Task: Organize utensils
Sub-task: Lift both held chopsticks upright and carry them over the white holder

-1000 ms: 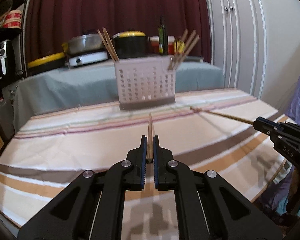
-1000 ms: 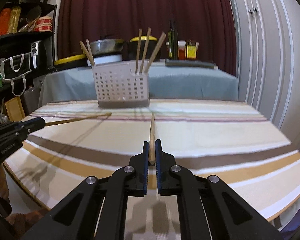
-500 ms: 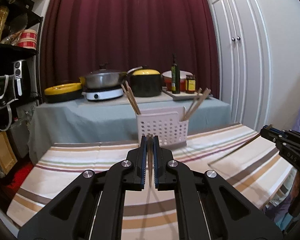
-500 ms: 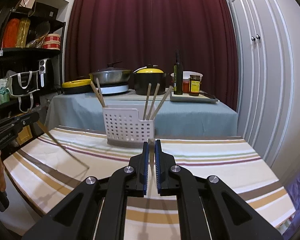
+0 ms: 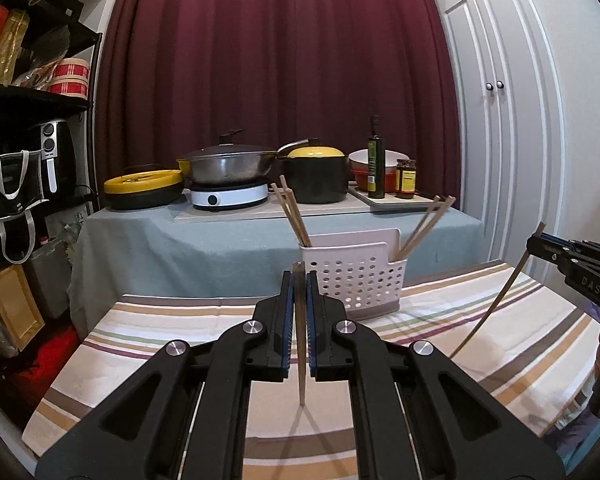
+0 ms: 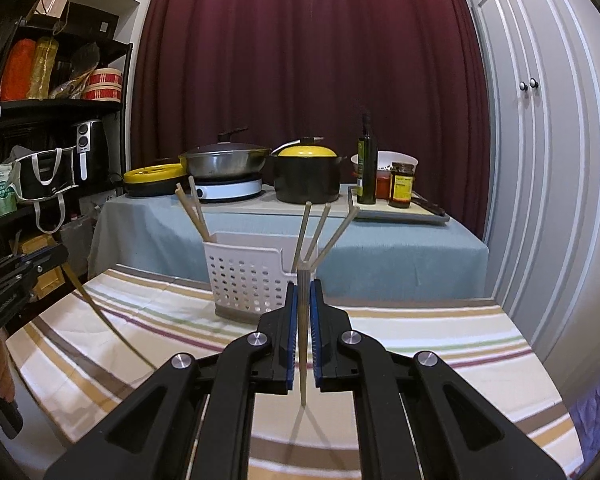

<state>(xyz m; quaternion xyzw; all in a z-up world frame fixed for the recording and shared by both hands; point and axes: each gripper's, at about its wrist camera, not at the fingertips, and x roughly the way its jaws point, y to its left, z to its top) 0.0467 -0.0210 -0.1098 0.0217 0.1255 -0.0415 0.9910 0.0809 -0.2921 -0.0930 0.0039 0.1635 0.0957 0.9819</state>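
1. Your left tongs (image 5: 299, 312) grip one chopstick (image 5: 301, 364) upright above the striped tabletop (image 5: 148, 344).
2. Your right tongs (image 6: 304, 320) clamp another chopstick (image 6: 303, 360) near the white utensil basket (image 6: 248, 280).

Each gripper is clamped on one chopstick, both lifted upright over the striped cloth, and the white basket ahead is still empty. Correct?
Not quite: the white basket already holds chopsticks, two on its left side and three on its right, as the right wrist view shows. The rest holds: left gripper and right gripper each clamp one upright chopstick.
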